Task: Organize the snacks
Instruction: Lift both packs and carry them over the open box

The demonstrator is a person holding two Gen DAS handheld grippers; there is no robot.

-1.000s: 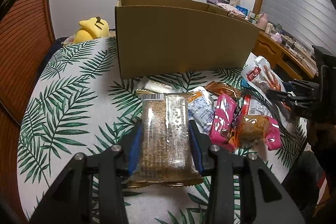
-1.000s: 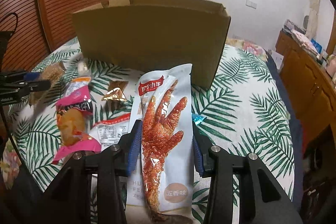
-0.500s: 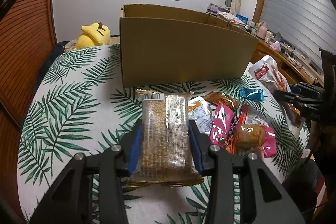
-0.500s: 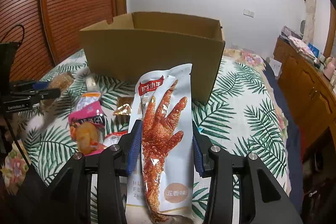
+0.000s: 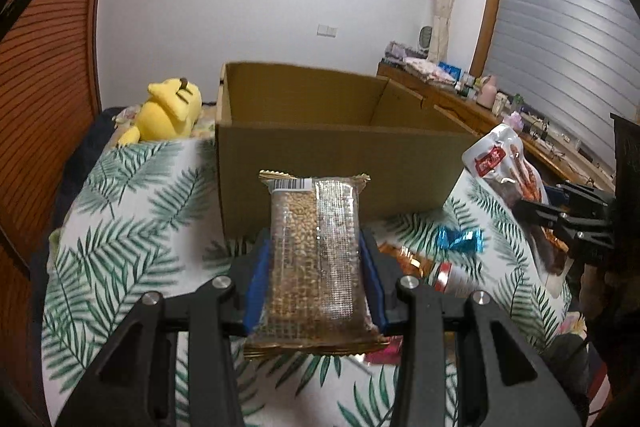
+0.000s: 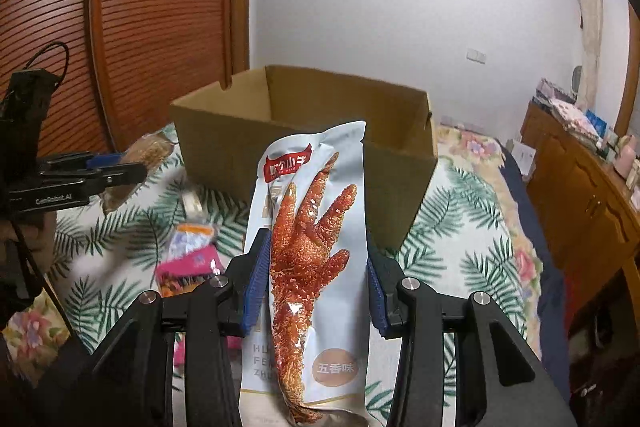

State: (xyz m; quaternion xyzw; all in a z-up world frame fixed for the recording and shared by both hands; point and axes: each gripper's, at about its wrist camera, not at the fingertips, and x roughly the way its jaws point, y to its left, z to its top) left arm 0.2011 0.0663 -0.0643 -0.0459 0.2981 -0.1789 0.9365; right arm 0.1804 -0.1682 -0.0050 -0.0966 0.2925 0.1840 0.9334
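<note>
My left gripper (image 5: 314,259) is shut on a clear pack of brown grain bars (image 5: 314,247), held above the leaf-print tablecloth in front of the open cardboard box (image 5: 336,163). My right gripper (image 6: 316,259) is shut on a pale blue chicken-foot snack pouch (image 6: 314,247), raised before the same cardboard box (image 6: 288,143). The left wrist view shows the right gripper (image 5: 560,219) with that pouch (image 5: 504,163) at the right edge. In the right wrist view the left gripper (image 6: 116,167) sits at the left with its brown pack (image 6: 140,163).
Loose snacks lie on the tablecloth: a blue candy wrapper (image 5: 460,241), a gold packet (image 5: 400,255), a pink packet (image 6: 188,267) and an orange-white one (image 6: 190,237). A yellow plush toy (image 5: 168,111) rests left of the box. A wooden cabinet (image 6: 580,195) stands at the right.
Both grippers have risen with their packs, so the box's open top and inside walls now show. The snacks on the cloth have dropped lower in view.
</note>
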